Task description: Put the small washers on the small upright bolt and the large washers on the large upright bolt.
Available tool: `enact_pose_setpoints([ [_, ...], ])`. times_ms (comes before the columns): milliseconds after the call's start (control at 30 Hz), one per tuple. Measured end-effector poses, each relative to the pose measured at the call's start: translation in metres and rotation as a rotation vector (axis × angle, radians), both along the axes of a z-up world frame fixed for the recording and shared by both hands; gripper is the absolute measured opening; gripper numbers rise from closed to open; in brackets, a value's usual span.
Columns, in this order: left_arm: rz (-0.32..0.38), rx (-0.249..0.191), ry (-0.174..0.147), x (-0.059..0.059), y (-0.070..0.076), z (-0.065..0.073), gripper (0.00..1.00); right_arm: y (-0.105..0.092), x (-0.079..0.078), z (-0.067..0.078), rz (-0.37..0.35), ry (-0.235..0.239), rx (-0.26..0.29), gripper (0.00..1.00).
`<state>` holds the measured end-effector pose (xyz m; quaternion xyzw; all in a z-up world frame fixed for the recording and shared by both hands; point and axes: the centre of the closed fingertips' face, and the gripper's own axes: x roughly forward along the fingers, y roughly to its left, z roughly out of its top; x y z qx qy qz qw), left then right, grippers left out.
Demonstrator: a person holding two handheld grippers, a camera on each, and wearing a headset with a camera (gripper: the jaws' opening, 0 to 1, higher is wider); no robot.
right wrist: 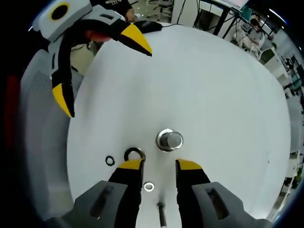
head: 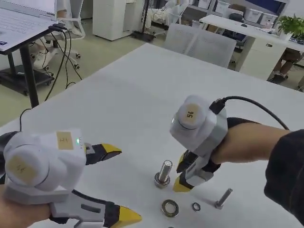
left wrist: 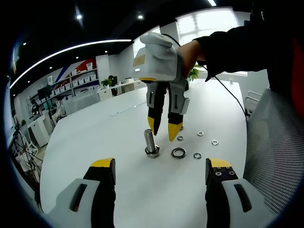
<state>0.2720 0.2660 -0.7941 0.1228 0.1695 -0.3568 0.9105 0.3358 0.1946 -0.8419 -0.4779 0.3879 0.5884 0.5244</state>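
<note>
Head view: large upright bolt (head: 164, 172) stands just beside the right tongs (head: 182, 176), whose jaws are apart, empty.

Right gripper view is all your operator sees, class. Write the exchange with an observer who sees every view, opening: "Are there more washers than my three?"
Observer: Yes. The left gripper view shows two more small washers, lying beside the right hand-held gripper.
Operator: Is the large bolt's shank bare?
Observer: Seen side-on, the large bolt carries nothing above its wide base.
Operator: What is the thin shaft at my bottom edge?
Observer: A small bolt, right of the large washer in the head view.
</note>
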Motion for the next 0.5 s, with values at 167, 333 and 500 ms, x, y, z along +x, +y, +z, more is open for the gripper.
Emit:
enact_pose_setpoints([
  [167,-0.007,0.007,-0.005,0.0,-0.001,0.003,0.77,-0.006,-0.013,-0.005,-0.001,0.012,0.001,0.29],
  [333,-0.012,0.012,-0.012,0.0,-0.003,0.007,0.77,-0.008,-0.02,-0.01,-0.011,0.026,0.006,0.29],
  [500,-0.014,0.016,-0.015,0.0,-0.003,0.01,0.76,-0.009,-0.027,-0.016,-0.017,0.037,0.005,0.29],
])
